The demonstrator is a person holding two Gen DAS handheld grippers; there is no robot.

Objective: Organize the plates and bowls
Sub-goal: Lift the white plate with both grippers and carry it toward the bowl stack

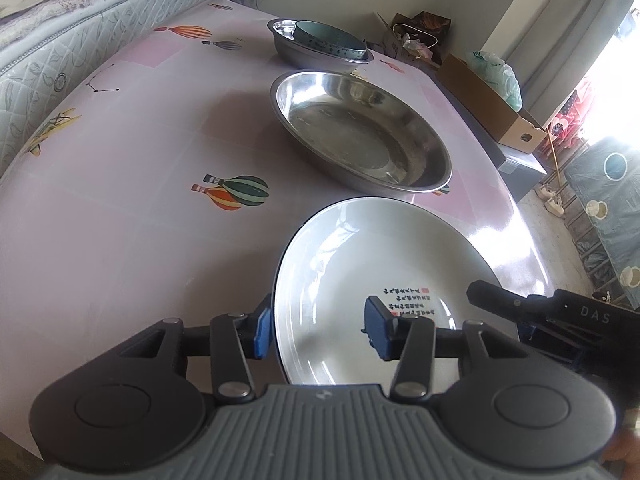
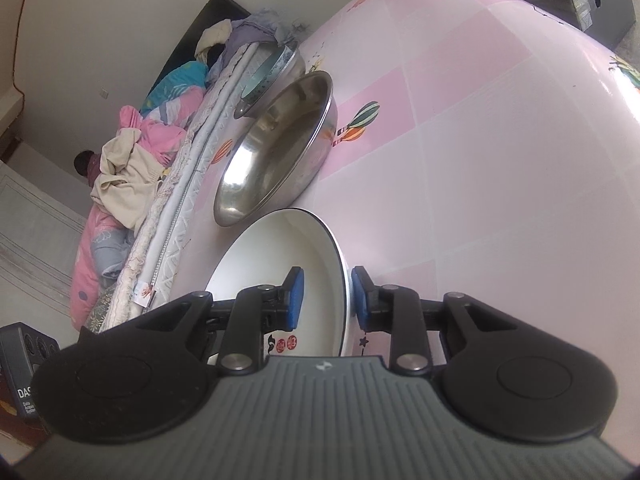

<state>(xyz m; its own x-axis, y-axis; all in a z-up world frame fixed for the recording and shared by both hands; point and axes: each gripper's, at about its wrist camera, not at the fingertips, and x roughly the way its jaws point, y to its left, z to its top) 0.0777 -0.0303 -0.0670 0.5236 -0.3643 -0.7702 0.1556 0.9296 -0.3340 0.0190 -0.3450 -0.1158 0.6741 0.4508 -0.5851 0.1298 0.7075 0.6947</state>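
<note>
**A:** What does your white plate [image 1: 360, 264] look like?

**B:** It is a round ceramic plate with a thin dark rim, a glossy white well, and a block of small black calligraphy with red seals printed in it. It sits at the near edge of the pink tablecloth [image 1: 132, 184], the one with the hot-air balloon prints. Just beyond it stands a wide stainless steel basin [image 1: 360, 136]. Farther still, a second steel basin [image 1: 288, 46] holds a teal ceramic bowl [image 1: 332, 42] tilted inside it. The three lie in a row running away from you, close together; whether the plate touches the nearer basin cannot be told.

**A:** And your two tongs?

**B:** Your left gripper [image 1: 322, 328] tips downward over the plate's near left rim. Its jaws stand partly apart and straddle that rim: one blue pad [image 1: 263, 326] is outside it, the other over the well. Neither pad presses on the plate.

**A:** The right one?

**B:** Your right gripper [image 2: 326, 298] also slopes down and is rolled to one side, so the table looks slanted in its view. It straddles the plate's right rim, one pad [image 2: 295, 298] inside the well, the other outside over the cloth. Its jaws are narrower than the left's, with a gap showing on both sides of the rim, so it grips nothing. In the left wrist view its black body [image 1: 560, 320] reaches in from the right.
</note>
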